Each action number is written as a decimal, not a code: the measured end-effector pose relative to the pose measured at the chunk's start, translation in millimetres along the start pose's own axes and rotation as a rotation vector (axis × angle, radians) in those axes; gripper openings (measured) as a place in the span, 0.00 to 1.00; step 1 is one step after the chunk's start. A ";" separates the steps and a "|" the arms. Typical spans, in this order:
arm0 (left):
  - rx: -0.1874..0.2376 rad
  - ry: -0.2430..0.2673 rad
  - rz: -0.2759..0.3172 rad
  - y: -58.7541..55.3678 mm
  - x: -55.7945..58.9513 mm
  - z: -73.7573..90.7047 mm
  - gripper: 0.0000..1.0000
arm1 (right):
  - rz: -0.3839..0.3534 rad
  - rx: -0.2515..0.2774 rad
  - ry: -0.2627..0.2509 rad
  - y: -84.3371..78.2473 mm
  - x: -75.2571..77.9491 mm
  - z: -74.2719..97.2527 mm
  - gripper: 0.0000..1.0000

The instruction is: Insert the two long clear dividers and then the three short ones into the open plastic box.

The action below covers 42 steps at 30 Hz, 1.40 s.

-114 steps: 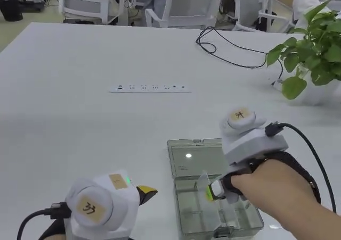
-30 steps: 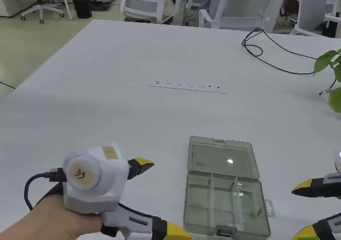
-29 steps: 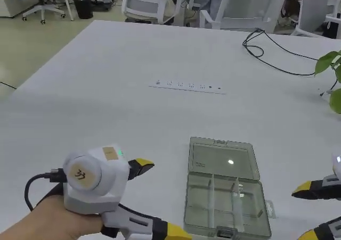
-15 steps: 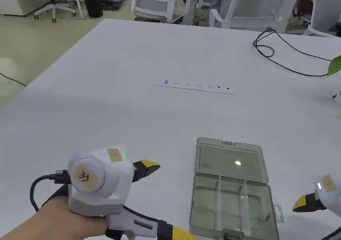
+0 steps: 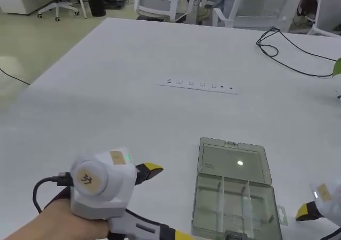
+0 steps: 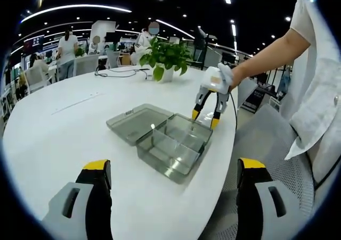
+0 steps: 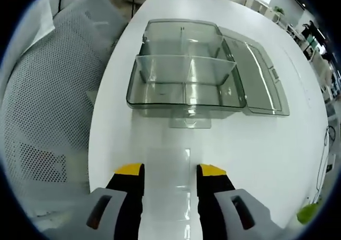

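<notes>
The open clear plastic box [image 5: 234,200] lies near the table's front edge, its lid [image 5: 233,158] folded flat on the far side. Two long clear dividers [image 5: 221,196] stand upright in it. In the right gripper view the box [image 7: 184,83] is straight ahead, and flat clear short dividers [image 7: 169,168] lie on the table between the jaws of my open right gripper [image 7: 170,171]. One more clear piece [image 7: 191,122] rests against the box wall. My left gripper [image 5: 163,201] hovers left of the box, wide open and holding nothing. From it I see the right gripper [image 6: 205,118] beyond the box [image 6: 170,144].
A white power strip [image 5: 198,84] lies mid-table and a black cable [image 5: 282,54] loops at the far right. A potted plant [image 6: 166,56] stands beyond the box. Office chairs [image 5: 160,0] line the far edge. A mesh chair seat [image 7: 58,107] sits off the table's near edge.
The right gripper has left the box, where it held a divider, and dropped to the lower right of the head view. The left gripper has barely moved. The head camera has shifted.
</notes>
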<state>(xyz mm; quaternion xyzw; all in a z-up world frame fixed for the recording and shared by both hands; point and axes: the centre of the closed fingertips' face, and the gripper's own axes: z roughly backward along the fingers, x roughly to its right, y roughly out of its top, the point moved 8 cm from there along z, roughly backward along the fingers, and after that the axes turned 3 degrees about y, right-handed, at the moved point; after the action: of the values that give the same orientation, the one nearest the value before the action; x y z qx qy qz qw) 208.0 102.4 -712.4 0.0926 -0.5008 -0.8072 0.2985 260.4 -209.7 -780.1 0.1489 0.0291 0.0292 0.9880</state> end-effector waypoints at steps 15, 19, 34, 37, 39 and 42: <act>0.000 -0.004 0.001 -0.7 -0.3 0.1 1.00 | 0.020 -0.004 -0.010 1.1 -4.4 -0.6 0.33; 0.000 -0.005 0.002 -0.7 0.2 0.5 1.00 | 0.019 -0.005 -0.011 1.2 -4.8 -0.7 0.33; 0.047 -0.010 0.056 14.5 2.8 0.9 1.00 | -0.019 0.093 -0.166 14.6 -9.0 50.3 0.33; 0.072 -0.018 0.072 23.4 4.6 -1.4 1.00 | -0.005 0.110 -0.198 23.3 -11.2 63.7 0.33; 0.093 -0.030 0.102 31.6 6.3 -4.2 1.00 | 0.000 0.126 -0.223 30.9 -12.7 74.2 0.33; 0.114 -0.039 0.134 39.7 9.0 -8.3 1.00 | 0.012 0.149 -0.260 44.0 -15.5 88.6 0.33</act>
<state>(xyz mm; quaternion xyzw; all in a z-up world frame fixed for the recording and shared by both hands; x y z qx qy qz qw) 219.8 78.3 -680.7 0.0600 -0.5566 -0.7574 0.3361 248.6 -194.7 -681.8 0.2246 -0.0977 0.0132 0.9695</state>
